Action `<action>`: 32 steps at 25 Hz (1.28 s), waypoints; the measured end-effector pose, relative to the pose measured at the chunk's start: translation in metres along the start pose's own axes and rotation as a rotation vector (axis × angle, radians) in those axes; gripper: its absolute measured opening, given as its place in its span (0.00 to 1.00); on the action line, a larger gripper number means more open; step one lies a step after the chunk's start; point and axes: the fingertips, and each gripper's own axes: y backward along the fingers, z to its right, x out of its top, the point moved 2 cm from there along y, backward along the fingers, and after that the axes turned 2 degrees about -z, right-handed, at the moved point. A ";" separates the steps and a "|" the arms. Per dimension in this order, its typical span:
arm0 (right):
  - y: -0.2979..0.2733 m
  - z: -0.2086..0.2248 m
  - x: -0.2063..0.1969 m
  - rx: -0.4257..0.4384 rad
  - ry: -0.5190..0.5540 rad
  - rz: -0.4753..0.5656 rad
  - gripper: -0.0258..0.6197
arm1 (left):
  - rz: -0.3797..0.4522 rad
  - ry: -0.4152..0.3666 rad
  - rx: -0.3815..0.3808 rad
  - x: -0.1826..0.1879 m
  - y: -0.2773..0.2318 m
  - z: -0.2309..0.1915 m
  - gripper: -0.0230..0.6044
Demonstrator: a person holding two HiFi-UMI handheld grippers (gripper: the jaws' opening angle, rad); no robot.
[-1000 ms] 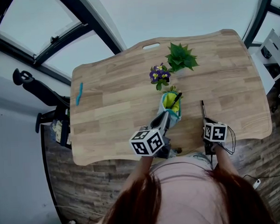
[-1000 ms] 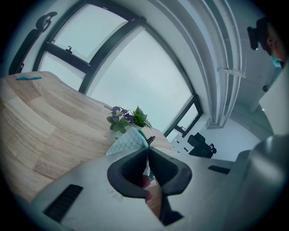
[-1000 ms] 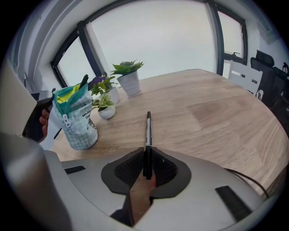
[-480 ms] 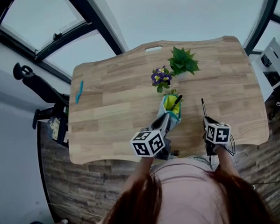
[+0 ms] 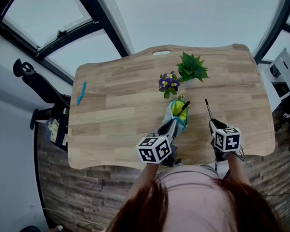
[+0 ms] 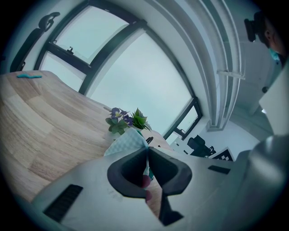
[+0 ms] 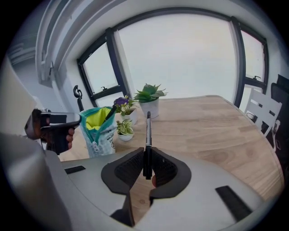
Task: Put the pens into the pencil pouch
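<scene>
Head view is showing right gripper (image 5: pixel 212 124), clamped on a pen (image 5: pixel 208 110), lifting it off the table (image 5: pixel 116 114) toward the pouch (image 5: pixel 176 118), which left gripper (image 5: pixel 170 127) is pinching upright, second pen (image 5: pixel 184 106) already inside.

- The pencil pouch (image 6: pixel 128 140) is mostly hidden behind the jaws of the left gripper (image 6: pixel 147 153).
- A teal item (image 5: pixel 81 93) on the worktop (image 5: pixel 120 114) is too small to identify.

My left gripper (image 5: pixel 170 126) is at near centre, almost level, jaws pinched tight on the pencil pouch (image 5: pixel 178 113) rim. My right gripper (image 5: pixel 212 124), to its right, tilts down, jaws clamped on a pen (image 5: pixel 207 110) pointing far.
</scene>
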 end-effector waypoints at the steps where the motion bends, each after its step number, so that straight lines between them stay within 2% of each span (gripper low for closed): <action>1: 0.002 -0.002 0.004 0.010 0.012 0.000 0.12 | 0.000 -0.001 -0.003 0.000 -0.001 0.000 0.06; 11: 0.015 -0.017 0.030 0.065 0.221 -0.009 0.12 | -0.008 -0.007 -0.026 0.001 -0.003 0.000 0.06; 15: 0.021 -0.028 0.041 0.111 0.289 0.002 0.12 | -0.021 -0.029 -0.036 -0.001 -0.003 0.002 0.06; 19: 0.027 -0.043 0.051 0.154 0.404 0.000 0.12 | -0.036 -0.054 -0.046 -0.001 -0.004 0.004 0.06; 25: 0.033 -0.063 0.050 0.178 0.647 -0.097 0.12 | -0.047 -0.068 -0.053 -0.003 -0.003 0.004 0.06; 32: 0.035 -0.073 0.046 0.209 0.850 -0.245 0.12 | -0.060 -0.086 -0.061 -0.004 -0.001 0.005 0.06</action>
